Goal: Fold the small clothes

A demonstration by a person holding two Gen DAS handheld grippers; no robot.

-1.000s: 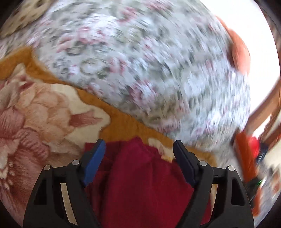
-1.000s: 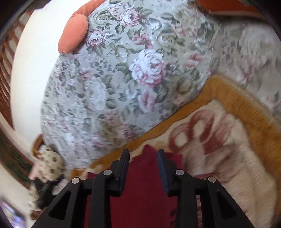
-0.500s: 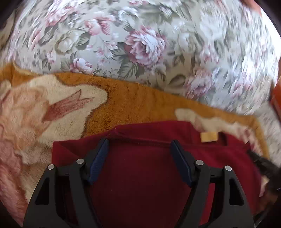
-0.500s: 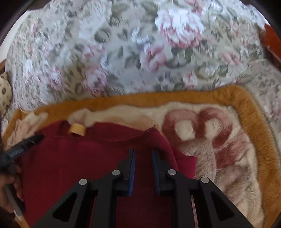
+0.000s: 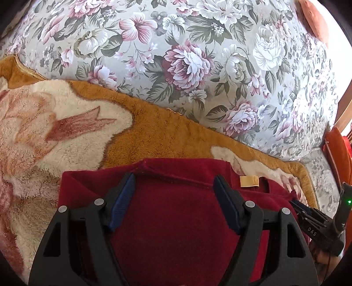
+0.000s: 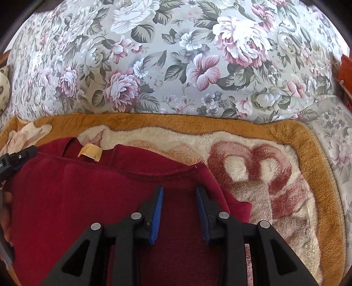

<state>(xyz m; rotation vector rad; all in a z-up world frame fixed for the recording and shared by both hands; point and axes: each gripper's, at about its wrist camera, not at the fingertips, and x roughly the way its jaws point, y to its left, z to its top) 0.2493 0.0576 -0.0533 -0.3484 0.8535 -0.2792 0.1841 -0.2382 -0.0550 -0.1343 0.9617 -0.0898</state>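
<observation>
A dark red garment [image 5: 176,220] lies on a plush orange and cream blanket [image 5: 66,136], folded edge toward the far side, with a tan neck label [image 5: 248,181] showing. My left gripper [image 5: 175,182] is open, its jaws wide apart just above the garment's folded left part. In the right wrist view the garment [image 6: 77,198] and its label [image 6: 90,151] show again. My right gripper [image 6: 179,191] is open, its jaws a short way apart over the garment's right corner, holding nothing. The other gripper's tip shows at each view's edge.
A floral sofa back [image 5: 198,55] rises behind the blanket, also in the right wrist view [image 6: 176,55]. The blanket's orange border [image 6: 319,165] curves along the right. An orange cushion [image 5: 312,19] sits at the top right, and red-orange fabric [image 5: 338,154] at the right edge.
Both grippers have come down and forward with the garment, laying its top part flat on the blanket. My right gripper's jaws, nearly shut on the cloth before, have opened and let it go.
</observation>
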